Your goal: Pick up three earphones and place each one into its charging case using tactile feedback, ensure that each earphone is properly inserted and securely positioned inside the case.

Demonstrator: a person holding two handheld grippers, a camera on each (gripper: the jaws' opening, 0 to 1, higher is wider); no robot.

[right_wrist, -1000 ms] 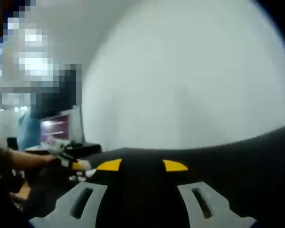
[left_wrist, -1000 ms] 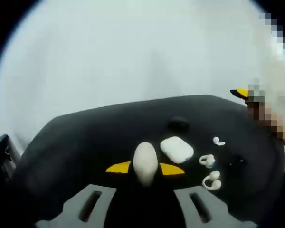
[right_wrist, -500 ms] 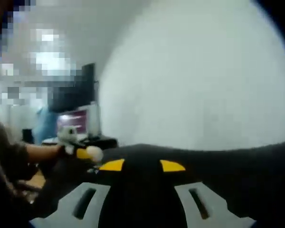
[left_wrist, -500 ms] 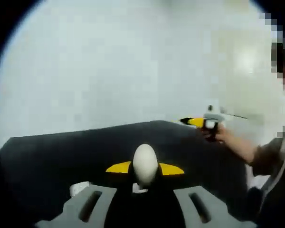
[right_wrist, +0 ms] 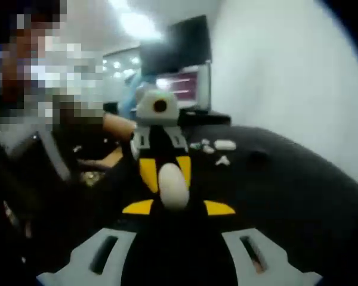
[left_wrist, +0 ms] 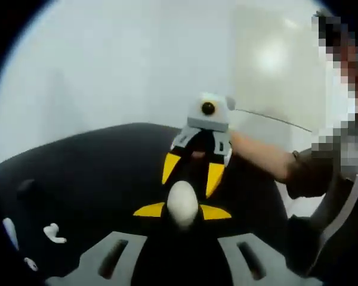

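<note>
No text, label, brand, number or sign can be read here; the lit screen [right_wrist: 188, 86] far behind is too blurred to make out.

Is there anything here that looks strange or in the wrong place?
Nothing looks damaged or spilled. One oddity: the white oval case is held up off the black table in the left gripper, with the right gripper facing it; a loose earphone lies on the table.
</note>
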